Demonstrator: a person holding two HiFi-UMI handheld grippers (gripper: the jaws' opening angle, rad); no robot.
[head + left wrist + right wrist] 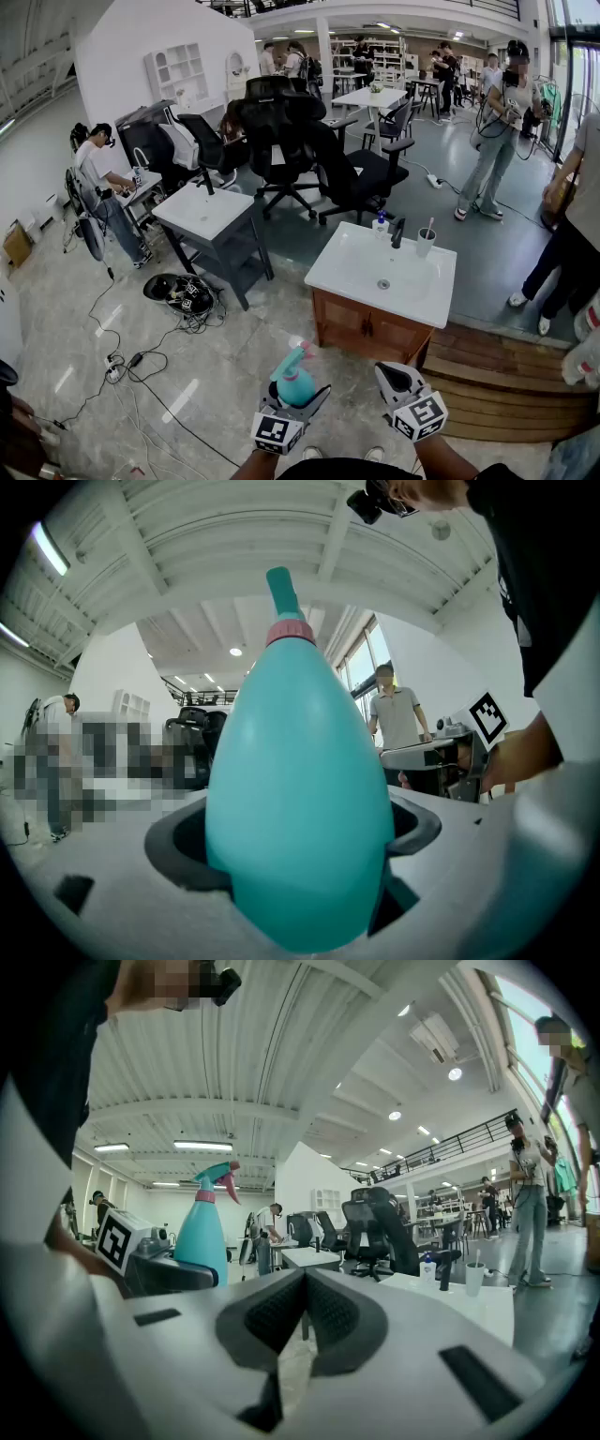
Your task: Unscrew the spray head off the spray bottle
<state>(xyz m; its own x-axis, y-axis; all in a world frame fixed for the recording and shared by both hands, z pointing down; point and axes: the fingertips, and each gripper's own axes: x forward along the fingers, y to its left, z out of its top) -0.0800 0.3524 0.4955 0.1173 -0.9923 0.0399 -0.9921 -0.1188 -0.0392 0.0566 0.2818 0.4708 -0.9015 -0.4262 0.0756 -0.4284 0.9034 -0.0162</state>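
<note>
- Gripping the bottle (300, 799) round its fat teal belly, the left gripper (292, 401) has a jaw clamped on either side. I judge that this holds the body fast so the top can be turned against it.
- The bottle stands upright in that grip, carried in the air low in front of the person. Its spray head (284, 592) and pink collar (289, 630) sit clear above the jaws, so the part to be twisted is free to reach.
- The right gripper (305, 1321) has its jaws pressed together with nothing between them. It hangs beside the bottle, on its right, and does not touch it.
- The two grippers are level and side by side, which looks like a ready stance. The right one would have to open and come up to the collar before any twisting.
- The spray head looks seated on the neck, so by my reading the unscrewing has not begun.
- Below them is pale floor (234, 375) with cables.
- Farther off stand a sink cabinet (380, 277), a grey table (202, 211), black chairs (281, 131) and some people (502, 131), none of them part of the job.
</note>
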